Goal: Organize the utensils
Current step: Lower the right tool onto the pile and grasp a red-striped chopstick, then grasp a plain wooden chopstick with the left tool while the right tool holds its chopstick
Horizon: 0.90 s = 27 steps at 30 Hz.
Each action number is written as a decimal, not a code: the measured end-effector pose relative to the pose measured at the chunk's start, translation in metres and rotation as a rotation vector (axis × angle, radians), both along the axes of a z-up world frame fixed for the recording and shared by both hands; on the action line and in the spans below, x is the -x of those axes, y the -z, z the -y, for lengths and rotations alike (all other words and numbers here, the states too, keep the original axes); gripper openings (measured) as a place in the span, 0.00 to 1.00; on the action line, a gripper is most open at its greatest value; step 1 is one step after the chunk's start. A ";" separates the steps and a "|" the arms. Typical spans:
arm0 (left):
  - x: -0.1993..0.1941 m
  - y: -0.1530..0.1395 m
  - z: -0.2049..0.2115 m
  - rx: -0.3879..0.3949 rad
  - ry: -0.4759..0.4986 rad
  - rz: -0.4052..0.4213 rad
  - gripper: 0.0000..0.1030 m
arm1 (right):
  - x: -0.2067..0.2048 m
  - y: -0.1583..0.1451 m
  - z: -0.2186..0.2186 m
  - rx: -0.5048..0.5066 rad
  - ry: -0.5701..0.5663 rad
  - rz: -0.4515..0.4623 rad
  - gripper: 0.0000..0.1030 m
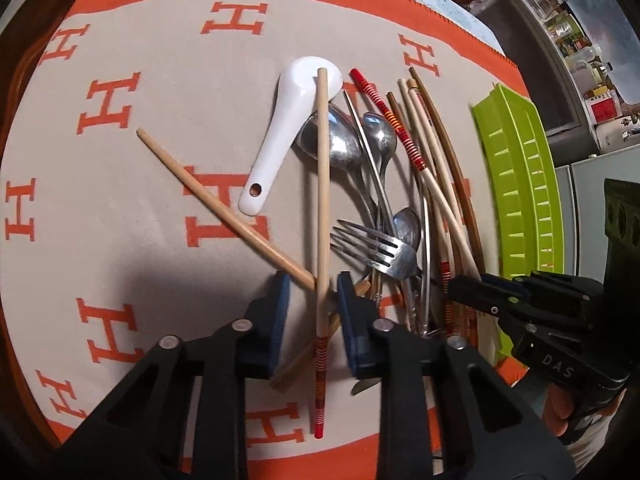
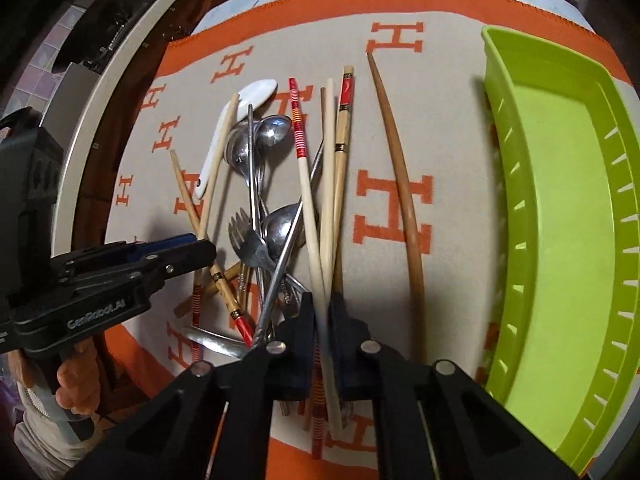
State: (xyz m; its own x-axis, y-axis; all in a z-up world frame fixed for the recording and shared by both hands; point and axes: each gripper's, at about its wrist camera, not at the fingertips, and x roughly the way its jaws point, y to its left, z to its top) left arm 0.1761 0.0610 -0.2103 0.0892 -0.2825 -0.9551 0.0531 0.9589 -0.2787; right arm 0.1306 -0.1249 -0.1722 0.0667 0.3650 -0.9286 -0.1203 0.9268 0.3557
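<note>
Left wrist view. We list our left tongs (image 1: pixel 312 292) standing fairly wide over the orange-and-beige cloth (image 1: pixel 152 92); a pale chopstick with a red-striped end (image 1: pixel 322 216) runs up between the pads, which do not appear to touch it. A second pale chopstick (image 1: pixel 224 204) lies slantwise across the cloth, its lower end passing under the first. A white ceramic spoon (image 1: pixel 280 132) lies just left of the upright chopstick, whose tip rests over the spoon's bowl. To the right we count a heap of utensils: steel spoons (image 1: pixel 340 144), a fork (image 1: pixel 380 248), a red-striped chopstick (image 1: pixel 388 116) and several wooden ones. A green tray (image 1: pixel 520 184) lies at the cloth's right edge. Our right tongs (image 1: pixel 466 290) reach into the heap from the right.

Right wrist view. Our right tongs (image 2: pixel 321 312) stand narrow on a pale chopstick with a red-striped top (image 2: pixel 306 184), the pads close against it on both sides. A long brown chopstick (image 2: pixel 400 184) lies alone on the cloth (image 2: pixel 452 128), between the heap and the green tray (image 2: pixel 560 200). The tray sits on the right of the bench, nothing visible inside it. The fork (image 2: pixel 244 236), steel spoons (image 2: pixel 276 132) and white spoon (image 2: pixel 252 96) lie left of the held chopstick. Our left tongs (image 2: pixel 200 246) enter from the left, with a hand (image 2: pixel 76 376) on the grip.
</note>
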 end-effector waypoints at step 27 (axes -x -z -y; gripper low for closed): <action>0.026 -0.022 -0.014 0.014 -0.023 0.026 0.04 | 0.014 0.000 0.014 -0.029 0.022 -0.009 0.07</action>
State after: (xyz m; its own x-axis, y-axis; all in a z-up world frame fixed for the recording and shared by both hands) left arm 0.1498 0.0751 -0.1883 0.1209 -0.2938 -0.9482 0.0389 0.9559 -0.2912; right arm 0.1169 -0.1387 -0.1723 0.0662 0.3902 -0.9183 -0.0965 0.9185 0.3834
